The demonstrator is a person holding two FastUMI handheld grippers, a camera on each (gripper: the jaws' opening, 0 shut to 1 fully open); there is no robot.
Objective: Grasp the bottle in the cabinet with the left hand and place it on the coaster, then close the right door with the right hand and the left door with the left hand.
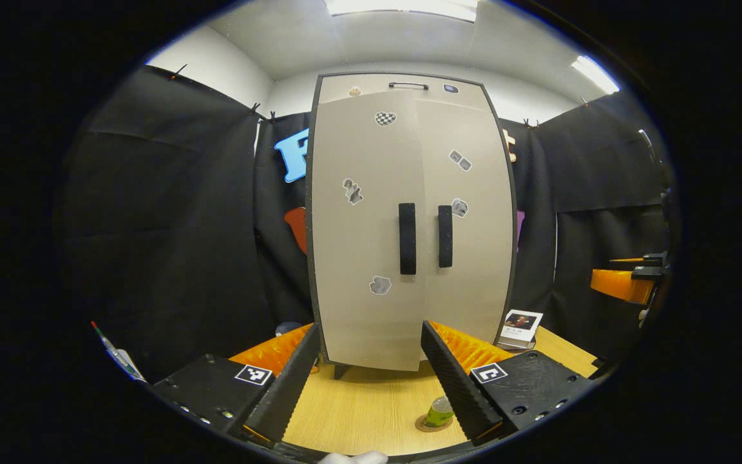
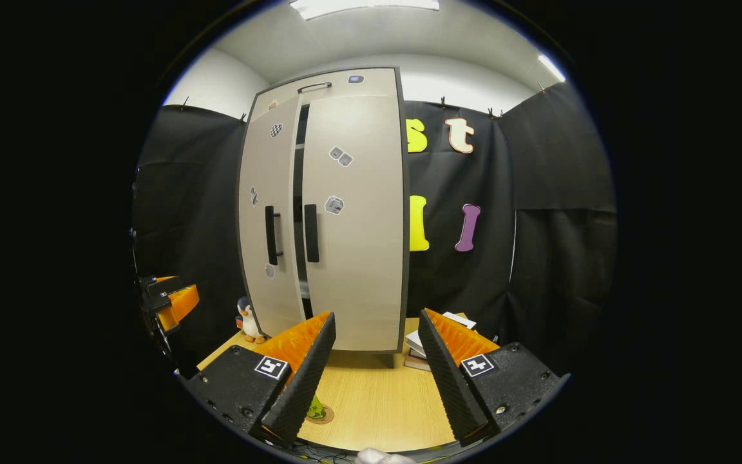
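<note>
Beige and flat, the cabinet (image 1: 409, 219) stands at the back of the wooden table (image 1: 371, 406) with both doors swung in. In the right gripper view a dark slit shows between the left door (image 2: 268, 219) and the right door (image 2: 351, 219), the left one angled slightly outward — so I judge it not quite seated, and a final push on it is probably what remains.

The green bottle (image 1: 439, 411) stands upright on the round coaster (image 1: 428, 425), on the table well in front of the cabinet and clear of the door swing, so that part of the task looks done.

The left gripper (image 1: 371, 380) faces the cabinet's black handles (image 1: 408, 238) with its ridged fingers spread and nothing between them. The right gripper (image 2: 374, 380) is likewise spread and empty, off to the cabinet's right side — out of the way of the left door.
</note>
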